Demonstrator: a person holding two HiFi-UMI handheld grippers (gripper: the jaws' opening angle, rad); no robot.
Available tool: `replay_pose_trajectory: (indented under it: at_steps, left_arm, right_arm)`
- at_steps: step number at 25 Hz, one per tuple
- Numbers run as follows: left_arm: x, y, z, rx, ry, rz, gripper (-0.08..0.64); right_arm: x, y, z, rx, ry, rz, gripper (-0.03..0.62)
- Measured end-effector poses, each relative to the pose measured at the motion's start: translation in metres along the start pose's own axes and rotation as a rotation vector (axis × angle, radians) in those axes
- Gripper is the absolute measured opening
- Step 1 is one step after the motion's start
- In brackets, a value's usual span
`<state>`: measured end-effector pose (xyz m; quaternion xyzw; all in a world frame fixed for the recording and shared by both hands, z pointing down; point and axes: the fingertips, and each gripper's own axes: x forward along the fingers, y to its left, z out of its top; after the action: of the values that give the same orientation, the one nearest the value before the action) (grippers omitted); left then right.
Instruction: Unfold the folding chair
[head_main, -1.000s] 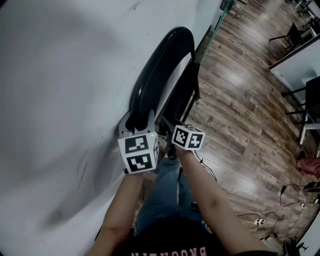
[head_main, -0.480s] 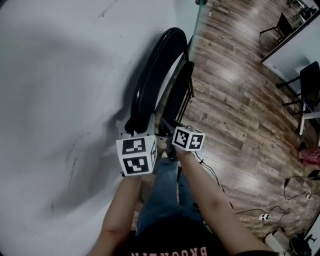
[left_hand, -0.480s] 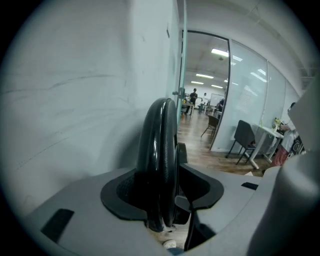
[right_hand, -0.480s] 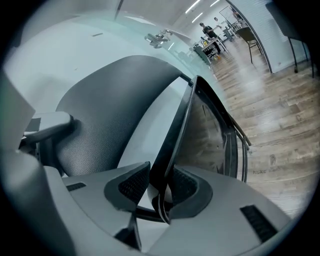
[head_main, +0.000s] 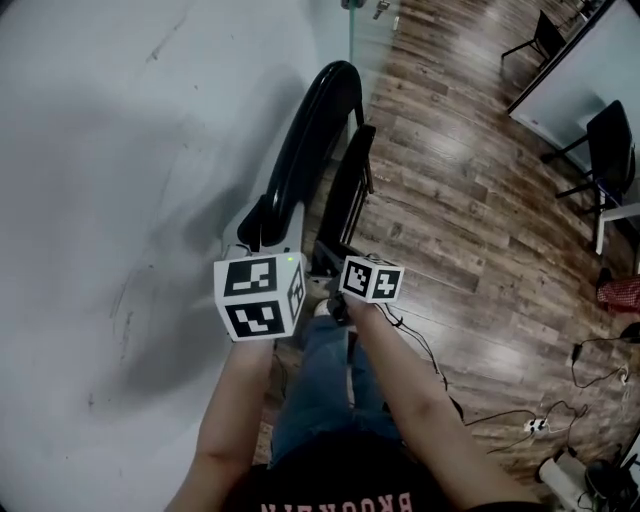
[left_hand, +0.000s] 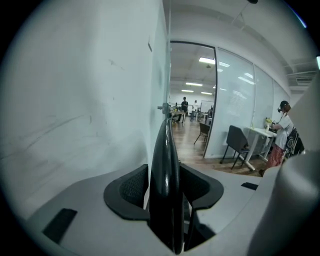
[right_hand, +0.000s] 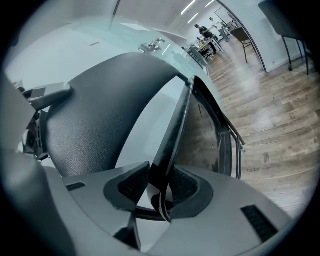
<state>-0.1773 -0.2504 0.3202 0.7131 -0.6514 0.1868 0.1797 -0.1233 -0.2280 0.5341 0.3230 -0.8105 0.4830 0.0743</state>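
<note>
The black folding chair stands folded beside the white wall. Its curved backrest (head_main: 310, 140) lies nearest the wall, and its flat seat (head_main: 352, 185) sits just to the right. My left gripper (head_main: 262, 228) grips the near rim of the backrest (left_hand: 165, 170); the pads of the left gripper (left_hand: 165, 192) touch both sides, and its jaws are opening slightly. My right gripper (head_main: 335, 268) is shut on the thin near edge of the seat (right_hand: 176, 130). In the right gripper view (right_hand: 161, 187), the padded backrest (right_hand: 95, 125) fills the left side.
The white wall (head_main: 120, 150) runs along the left and wood floor (head_main: 470, 200) along the right. Black office chairs (head_main: 605, 140) stand by a desk at top right. Cables and a power strip (head_main: 535, 425) lie on the floor. The person's jeans-clad legs (head_main: 320, 390) are below the grippers.
The left gripper has risen and moved left with the backrest rim. The right gripper has shifted along with the seat edge. Both grips look unchanged.
</note>
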Motion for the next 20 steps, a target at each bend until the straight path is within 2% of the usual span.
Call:
replay_pose_trajectory:
  at_steps: [6, 9, 16, 20]
  left_arm:
    - [0.001, -0.043, 0.0, 0.022, 0.028, -0.095, 0.15]
    - [0.0, -0.055, 0.0, 0.016, 0.033, -0.109, 0.118]
    - [0.0, -0.078, -0.001, 0.004, 0.014, -0.167, 0.107]
    - [0.002, -0.08, -0.001, 0.002, 0.012, -0.164, 0.103]
  right_arm:
    - [-0.031, -0.014, 0.0, 0.049, -0.023, 0.024, 0.127]
    - [-0.049, -0.028, 0.001, 0.068, -0.037, 0.035, 0.129]
    - [-0.071, -0.044, 0.002, 0.075, -0.018, 0.083, 0.132]
    - [-0.077, -0.049, 0.003, 0.08, -0.019, 0.09, 0.132]
